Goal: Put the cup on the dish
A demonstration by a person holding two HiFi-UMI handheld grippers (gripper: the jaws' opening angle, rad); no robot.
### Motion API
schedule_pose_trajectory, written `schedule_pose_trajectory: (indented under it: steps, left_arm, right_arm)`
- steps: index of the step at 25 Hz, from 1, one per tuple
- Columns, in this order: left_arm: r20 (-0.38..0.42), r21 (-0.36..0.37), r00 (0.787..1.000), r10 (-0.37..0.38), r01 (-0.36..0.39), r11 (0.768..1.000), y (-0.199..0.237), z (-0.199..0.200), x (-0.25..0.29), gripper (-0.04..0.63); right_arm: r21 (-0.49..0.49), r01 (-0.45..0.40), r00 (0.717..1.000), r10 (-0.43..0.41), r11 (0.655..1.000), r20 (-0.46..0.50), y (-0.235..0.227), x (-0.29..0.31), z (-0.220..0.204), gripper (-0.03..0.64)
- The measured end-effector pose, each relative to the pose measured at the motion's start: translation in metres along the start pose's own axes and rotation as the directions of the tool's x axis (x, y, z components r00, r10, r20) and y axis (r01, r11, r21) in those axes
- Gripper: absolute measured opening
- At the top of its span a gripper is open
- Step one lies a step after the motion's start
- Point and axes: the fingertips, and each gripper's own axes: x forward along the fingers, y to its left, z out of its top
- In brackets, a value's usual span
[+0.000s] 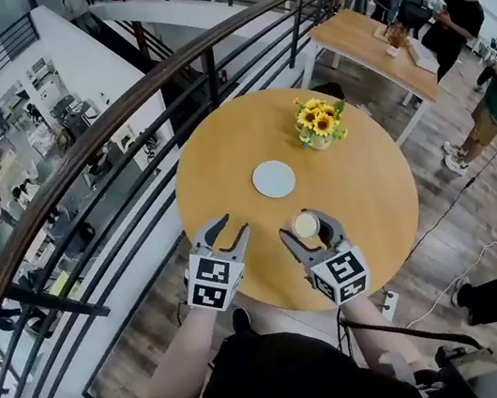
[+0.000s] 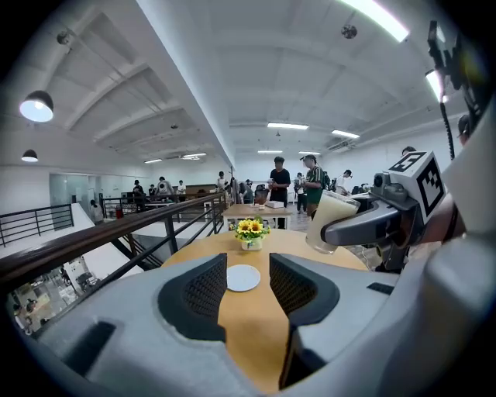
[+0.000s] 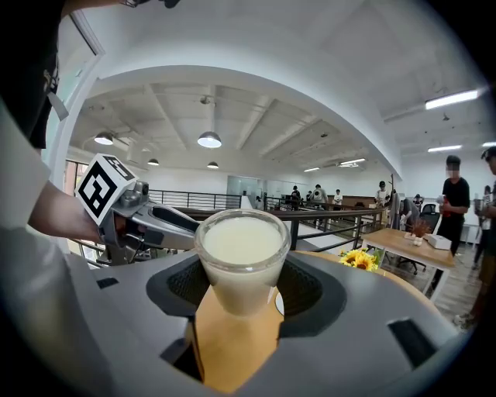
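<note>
- My right tool [image 1: 308,229] is clamped on the clear plastic cup of creamy white drink [image 1: 305,224]; its dark pads press the cup's sides from both flanks.
- The cup stands upright in that grip, near the edge of the round wooden counter [image 1: 375,190] closest to me. In the left gripper view its base looks lifted clear of the wood.
- My left tool [image 1: 232,227] is just beside the right one, jaws apart, with nothing between them but bare counter.
- The small round pale-blue dish [image 1: 274,179] lies flat near the counter's middle, beyond both tools and apart from the cup. In the left gripper view it shows through the gap between my left jaws.
- A little pot of yellow sunflowers [image 1: 319,122] sits past the dish, towards the far right of the counter.
- A dark metal railing with a brown handrail [image 1: 119,111] curves round the counter's left side.
</note>
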Motion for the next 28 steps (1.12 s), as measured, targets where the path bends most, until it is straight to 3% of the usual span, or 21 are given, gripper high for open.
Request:
schedule_pose_trajectory:
  steps: [6,10,16,22,28]
  left_arm:
    - [0.010,0.001,0.998,-0.067,0.067,0.998,0.026,-0.008,0.046,0.173]
    - [-0.013,0.037,0.995,-0.103,0.103,0.994,0.048,-0.007,0.049,0.173]
    - [-0.047,0.008,0.983,-0.177,0.177,0.984,0.049,-0.012,0.066,0.173]
    - [-0.067,0.005,0.980,-0.187,0.187,0.982,0.035,-0.013,0.088,0.173]
    - [-0.079,0.046,0.988,-0.133,0.137,0.990,0.030,0.003,0.102,0.170]
  right_arm:
    - [-0.011,0.054,0.999,-0.055,0.998,-0.004,-0.029,0.049,0.000,0.255]
    - [-0.004,0.084,0.996,-0.084,0.996,-0.014,-0.024,0.071,0.014,0.254]
    - [0.025,0.121,0.991,-0.119,0.992,-0.059,-0.031,0.078,0.008,0.254]
    - [0.060,0.147,0.988,-0.144,0.987,-0.047,-0.056,0.075,-0.003,0.255]
    - [0.044,0.090,0.996,-0.090,0.995,0.007,-0.070,0.086,0.008,0.255]
